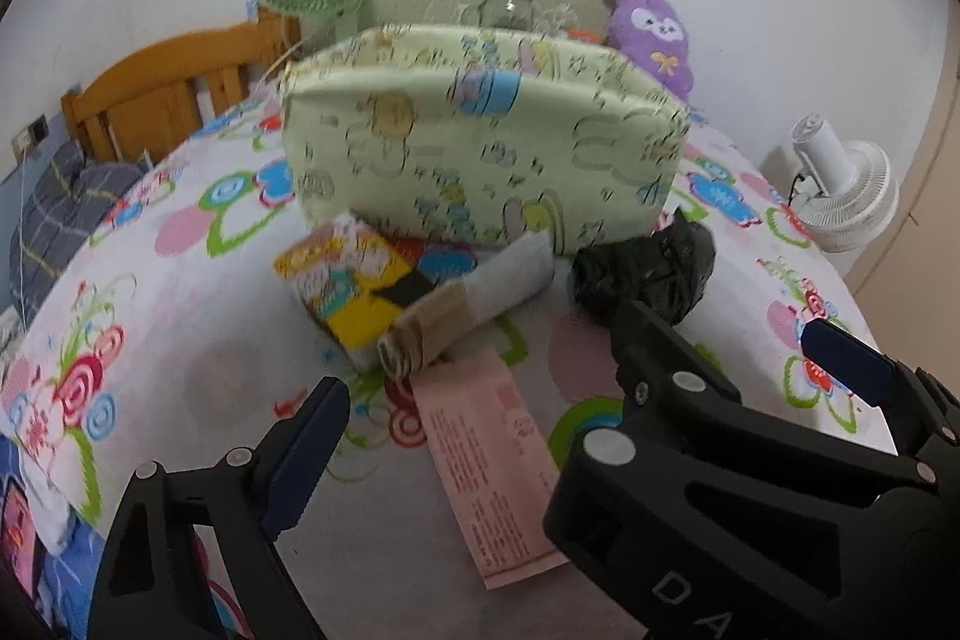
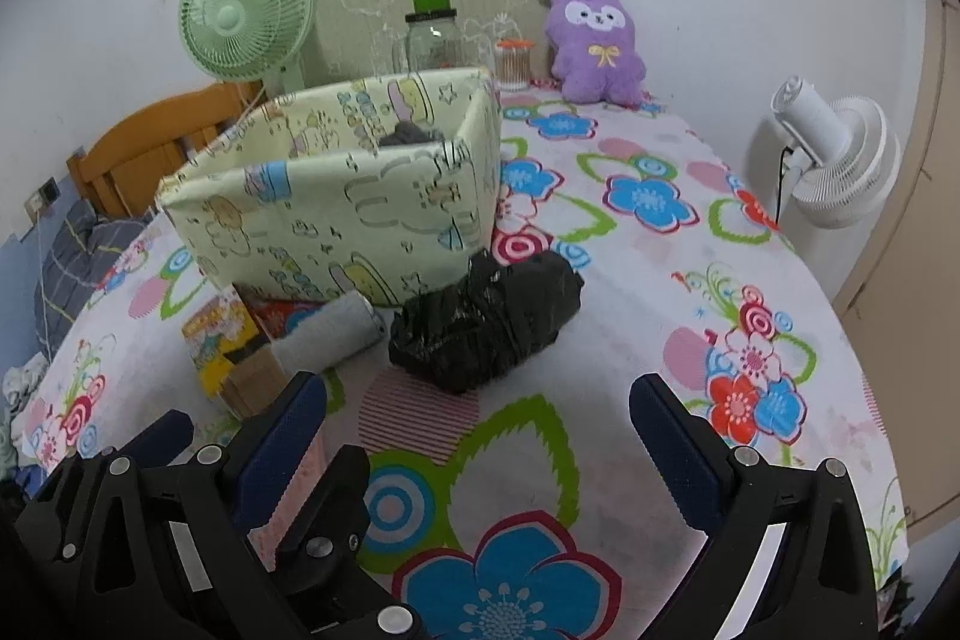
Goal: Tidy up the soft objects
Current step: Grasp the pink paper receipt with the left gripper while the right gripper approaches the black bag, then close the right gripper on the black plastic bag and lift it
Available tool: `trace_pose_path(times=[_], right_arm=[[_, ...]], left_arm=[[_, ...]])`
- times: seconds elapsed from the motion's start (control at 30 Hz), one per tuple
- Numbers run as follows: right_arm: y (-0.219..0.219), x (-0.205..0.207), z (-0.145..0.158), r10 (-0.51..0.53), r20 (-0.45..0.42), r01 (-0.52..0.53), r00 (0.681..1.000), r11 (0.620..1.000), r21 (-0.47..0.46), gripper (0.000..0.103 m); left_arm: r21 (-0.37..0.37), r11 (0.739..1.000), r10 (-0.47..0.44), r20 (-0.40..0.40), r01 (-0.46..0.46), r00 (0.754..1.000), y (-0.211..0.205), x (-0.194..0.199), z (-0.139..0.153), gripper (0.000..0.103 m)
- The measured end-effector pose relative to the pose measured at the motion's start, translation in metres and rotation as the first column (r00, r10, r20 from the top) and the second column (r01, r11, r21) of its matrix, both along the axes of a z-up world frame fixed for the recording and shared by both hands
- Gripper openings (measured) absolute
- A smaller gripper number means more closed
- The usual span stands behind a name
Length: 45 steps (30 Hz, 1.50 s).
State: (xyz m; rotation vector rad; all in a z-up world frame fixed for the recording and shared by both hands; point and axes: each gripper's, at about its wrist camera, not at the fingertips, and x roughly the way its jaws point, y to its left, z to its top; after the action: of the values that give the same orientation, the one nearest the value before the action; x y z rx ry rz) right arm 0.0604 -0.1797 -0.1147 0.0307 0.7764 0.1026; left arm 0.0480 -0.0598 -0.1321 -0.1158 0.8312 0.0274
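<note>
A pale green printed fabric box point(image 2: 336, 214) stands open on the floral bedsheet point(image 2: 648, 292), with something grey point(image 2: 408, 133) inside. Against its front lie a black crumpled bundle point(image 2: 486, 322), a grey rolled cloth point(image 2: 330, 334) taped in brown, and a yellow packet point(image 1: 342, 280). A pink paper slip point(image 1: 492, 472) lies nearest. My left gripper point(image 1: 480, 400) hovers open over the slip; its right finger is hidden behind my right gripper point(image 2: 477, 400). That one is open just short of the black bundle, gripping nothing. A purple plush point(image 2: 594, 40) sits at the far wall.
A green fan point(image 2: 246, 22), a glass jar with a green lid point(image 2: 432, 34) and a small container point(image 2: 515, 61) stand behind the box. A white fan point(image 2: 840, 160) is off the bed's right edge. A wooden headboard point(image 1: 162, 100) and dark bedding point(image 1: 66, 214) lie left.
</note>
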Motion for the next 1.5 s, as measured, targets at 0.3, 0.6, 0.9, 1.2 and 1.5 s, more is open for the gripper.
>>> trace_pose_path(times=[0.3,0.6,0.9,1.2,1.5], right_arm=[[-0.007,0.002,-0.02,-0.016,-0.046,0.017,0.999,1.0,0.018,0.102],[-0.005,0.005,-0.025,0.001,-0.061,0.001,0.998,1.0,0.026,0.102],[-0.003,0.004,-0.022,0.019,-0.058,-0.016,0.998,0.999,0.044,0.102],[-0.004,0.006,-0.012,0.038,-0.033,-0.036,0.999,0.997,0.064,0.102],[-0.003,0.023,-0.007,0.042,-0.006,-0.042,0.999,0.996,0.073,0.102]], left_arm=[[0.029,0.999,0.025,-0.03,-0.024,0.999,-0.007,-0.002,-0.015,0.085],[0.065,0.996,0.065,-0.014,-0.064,0.998,-0.005,-0.004,-0.013,0.05],[0.053,0.997,0.06,-0.015,-0.059,0.998,-0.002,-0.005,-0.011,0.041],[0.048,0.998,0.048,0.03,-0.05,0.998,-0.004,-0.002,0.0,0.041],[0.057,0.998,0.032,0.056,-0.036,0.998,-0.004,0.015,0.005,0.041]])
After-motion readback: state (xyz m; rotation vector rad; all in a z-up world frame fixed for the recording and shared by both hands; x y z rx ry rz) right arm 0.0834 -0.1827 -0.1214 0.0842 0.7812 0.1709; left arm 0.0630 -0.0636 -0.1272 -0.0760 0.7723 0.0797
